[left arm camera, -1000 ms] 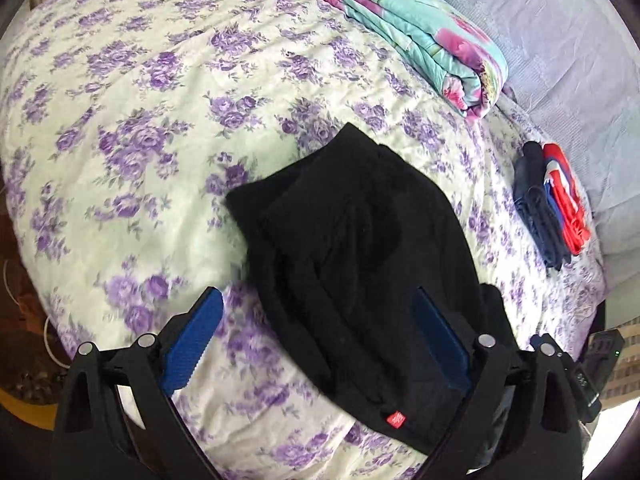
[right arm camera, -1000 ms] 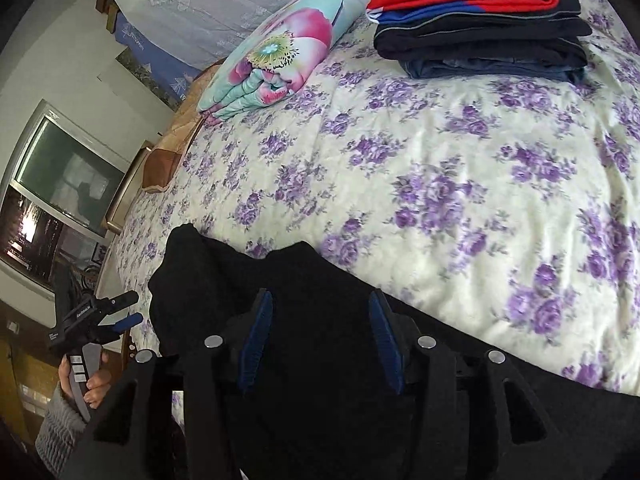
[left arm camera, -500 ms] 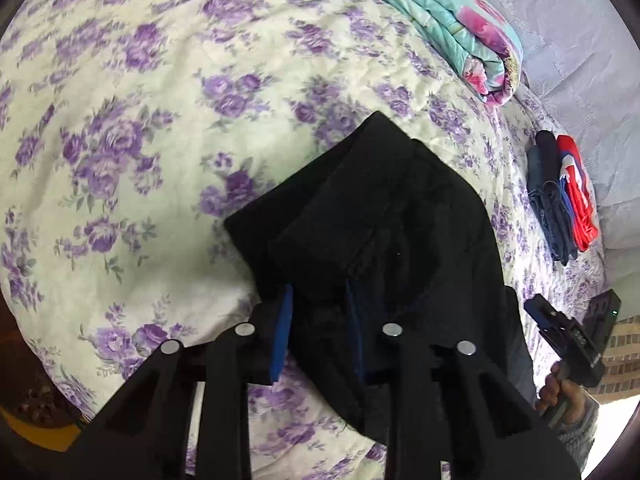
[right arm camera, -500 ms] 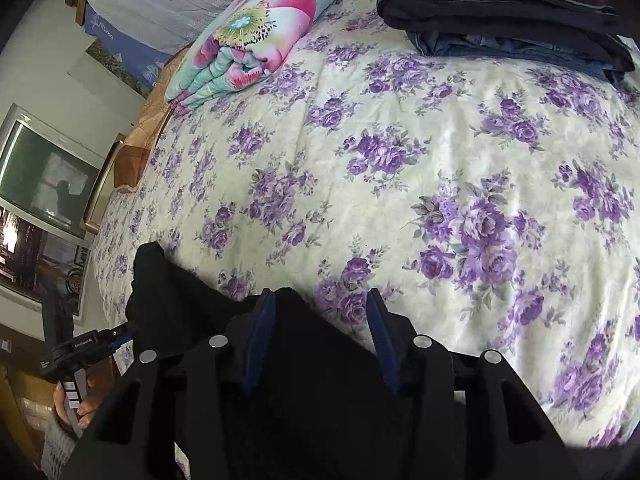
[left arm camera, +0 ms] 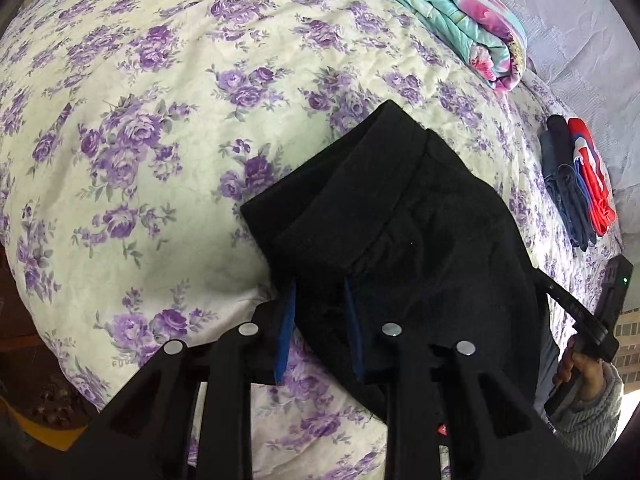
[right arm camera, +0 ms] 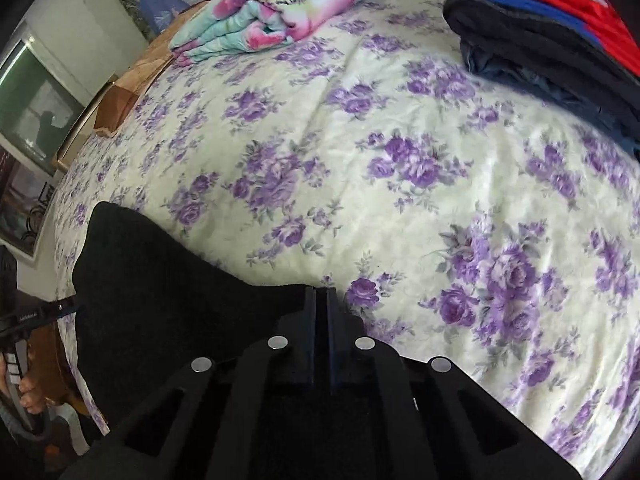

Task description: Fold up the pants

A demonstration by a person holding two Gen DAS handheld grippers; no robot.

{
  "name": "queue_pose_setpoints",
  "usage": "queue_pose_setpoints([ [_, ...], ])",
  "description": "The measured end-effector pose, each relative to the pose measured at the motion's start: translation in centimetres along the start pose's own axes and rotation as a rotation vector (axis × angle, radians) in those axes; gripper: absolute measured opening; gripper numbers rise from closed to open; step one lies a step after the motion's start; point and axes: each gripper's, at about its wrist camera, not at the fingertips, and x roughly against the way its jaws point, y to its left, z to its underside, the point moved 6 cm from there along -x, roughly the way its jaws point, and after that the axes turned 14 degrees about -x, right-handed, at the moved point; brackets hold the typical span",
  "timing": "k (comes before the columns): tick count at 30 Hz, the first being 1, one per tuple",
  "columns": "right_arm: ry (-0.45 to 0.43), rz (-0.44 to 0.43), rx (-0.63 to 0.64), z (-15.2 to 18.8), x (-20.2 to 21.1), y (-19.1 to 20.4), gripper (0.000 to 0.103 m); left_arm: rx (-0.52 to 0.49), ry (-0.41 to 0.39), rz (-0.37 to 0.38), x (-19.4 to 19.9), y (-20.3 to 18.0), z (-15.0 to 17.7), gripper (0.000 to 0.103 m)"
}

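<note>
Both grippers, left and right, newly clamped on black pants; folded clothes beyond.

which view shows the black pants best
The left wrist view: the black pants lie almost whole on the floral bedspread, folds visible. The right wrist view catches only one dark edge, partly behind the gripper.

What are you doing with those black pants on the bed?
A person is folding the black pants on the flowered bed, with a tool in each hand. The left tool is pinching a fold of the pants near one edge. The right tool has just closed its jaws at another edge of the pants, with little or no gap left between them. Both tools sit low at the cloth, and the next fold is not made yet. A stack of folded clothes lies further along the bed.
</note>
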Motion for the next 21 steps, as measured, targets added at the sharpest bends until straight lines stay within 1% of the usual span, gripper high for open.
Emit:
queue_pose_setpoints([
  [1,-0.017,0.01,0.011,0.1,-0.1,0.1,0.005,0.0,0.001,-0.007,0.2,0.1,0.1,0.027],
  [2,-0.023,0.015,0.012,0.2,0.0,0.2,0.005,0.002,0.005,-0.02,0.5,0.4,0.3,0.033],
  [3,-0.027,0.007,0.001,0.2,0.4,0.2,0.006,0.005,0.009,-0.034,0.7,0.6,0.4,0.037],
  [4,-0.038,-0.005,-0.019,0.2,1.1,0.1,0.01,0.011,0.011,-0.025,1.2,0.8,0.5,0.037],
  [5,-0.069,-0.008,-0.037,0.3,2.3,0.0,0.015,0.012,0.009,-0.023,1.7,0.9,0.6,0.036],
  [6,-0.105,-0.011,-0.036,0.5,3.6,0.2,0.016,0.007,0.0,-0.042,2.4,0.9,0.6,0.034],
  [7,-0.133,-0.019,-0.02,0.9,4.8,0.6,0.017,-0.008,-0.024,-0.059,3.5,0.7,0.4,0.034],
  [8,-0.145,-0.026,-0.001,1.5,5.7,1.1,0.018,-0.026,-0.046,-0.047,4.4,0.2,0.2,0.034],
  [10,-0.123,-0.059,0.024,3.3,6.1,2.1,0.018,-0.067,-0.083,-0.011,5.4,-1.4,-0.4,0.035],
  [11,-0.094,-0.072,0.032,4.3,5.6,2.6,0.018,-0.1,-0.086,-0.003,5.4,-2.5,-0.8,0.04],
  [13,-0.017,-0.065,0.022,6.3,3.4,2.8,0.018,-0.17,-0.068,-0.008,4.0,-4.5,-1.6,0.058],
  [14,0.026,-0.046,0.004,7.1,1.8,2.4,0.02,-0.197,-0.051,-0.027,3.0,-5.1,-1.7,0.059],
  [15,0.011,-0.067,-0.016,7.3,1.3,2.0,0.021,-0.227,-0.027,-0.058,1.6,-5.5,-1.8,0.059],
  [17,-0.003,-0.072,-0.059,7.4,2.5,1.8,0.019,-0.274,0.048,-0.139,-1.7,-5.2,-1.5,0.06],
  [18,-0.031,-0.084,-0.071,7.4,3.9,1.8,0.021,-0.284,0.05,-0.156,-2.0,-5.3,-1.4,0.06],
  [19,-0.066,-0.096,-0.061,7.5,5.6,1.9,0.023,-0.297,0.031,-0.174,-1.5,-5.7,-1.4,0.059],
  [20,-0.099,-0.097,-0.051,7.8,7.2,1.7,0.033,-0.309,0.017,-0.183,-0.8,-6.1,-1.4,0.059],
  [21,-0.126,-0.089,-0.055,8.3,8.6,1.3,0.039,-0.322,-0.006,-0.181,-0.1,-6.7,-1.5,0.059],
])
